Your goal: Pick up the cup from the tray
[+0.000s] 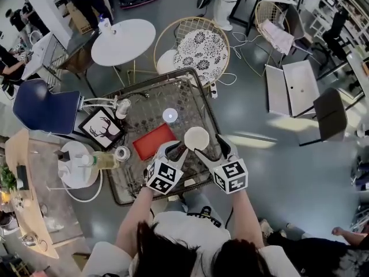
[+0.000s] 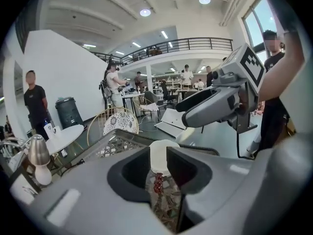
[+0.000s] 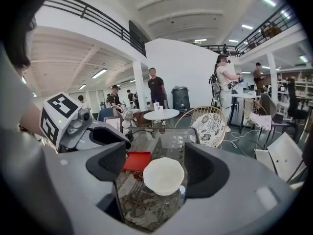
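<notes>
Evidently, the cup [image 1: 196,137] was off the red tray [image 1: 154,141], just beside the tray's right edge over the latticed tabletop [image 1: 144,111]. Whether it touched the tabletop could not be told. The left gripper [image 1: 177,149] had its jaws closed narrowly on the cup's clear body below the white top, a side grip that probably kept the cup upright. The right gripper [image 1: 211,149] pointed at the same cup with its jaws wide apart and gripping nothing, probably standing by as a support. Both forearms reached forward from the person's body and converged, the marker cubes facing upward and the grippers angled inward toward each other.
</notes>
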The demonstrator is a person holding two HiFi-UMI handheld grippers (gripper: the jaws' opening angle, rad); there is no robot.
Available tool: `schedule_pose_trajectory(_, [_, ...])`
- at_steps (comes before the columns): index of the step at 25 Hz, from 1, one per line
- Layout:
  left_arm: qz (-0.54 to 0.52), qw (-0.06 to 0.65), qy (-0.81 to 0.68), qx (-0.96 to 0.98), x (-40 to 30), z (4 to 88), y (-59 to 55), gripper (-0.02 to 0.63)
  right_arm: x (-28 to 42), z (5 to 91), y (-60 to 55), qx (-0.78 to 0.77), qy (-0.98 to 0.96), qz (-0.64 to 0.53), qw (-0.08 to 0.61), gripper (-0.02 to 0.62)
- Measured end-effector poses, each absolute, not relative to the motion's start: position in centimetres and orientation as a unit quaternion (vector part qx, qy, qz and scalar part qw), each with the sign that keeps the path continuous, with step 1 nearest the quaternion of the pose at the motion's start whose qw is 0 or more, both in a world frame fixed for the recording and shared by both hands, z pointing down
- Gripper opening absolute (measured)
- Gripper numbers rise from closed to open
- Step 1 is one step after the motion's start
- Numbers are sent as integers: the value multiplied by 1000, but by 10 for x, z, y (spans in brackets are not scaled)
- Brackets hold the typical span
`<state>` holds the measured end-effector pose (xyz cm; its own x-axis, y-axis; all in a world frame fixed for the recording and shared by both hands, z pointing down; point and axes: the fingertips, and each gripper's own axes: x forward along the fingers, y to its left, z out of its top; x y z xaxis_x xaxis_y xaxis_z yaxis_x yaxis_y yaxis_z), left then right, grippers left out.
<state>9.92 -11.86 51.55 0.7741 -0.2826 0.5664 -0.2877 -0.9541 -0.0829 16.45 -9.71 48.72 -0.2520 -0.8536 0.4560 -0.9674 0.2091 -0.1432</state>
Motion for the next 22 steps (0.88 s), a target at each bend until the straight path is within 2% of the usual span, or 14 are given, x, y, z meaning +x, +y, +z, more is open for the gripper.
schedule_pose_trajectory(3, [260, 34, -181, 948, 93, 495, -120, 95, 156, 467, -94, 602, -767, 184, 128, 294])
schedule_pose_trajectory(7, [209, 40, -220, 952, 86, 465, -119, 47, 149, 451, -86, 616, -761, 158, 133, 203])
schedule_pose_trajectory(10, [195, 31, -224, 954, 81, 453, -110, 0, 148, 440, -79, 646, -739, 145, 128, 41])
schedule_pose_trajectory(11, [193, 33, -225, 955, 79, 451, -107, 0, 147, 438, -77, 651, -734, 146, 125, 21])
schedule_pose_trajectory(22, [152, 51, -250, 955, 62, 428, -92, 0, 125, 423, -61, 654, -735, 138, 117, 20])
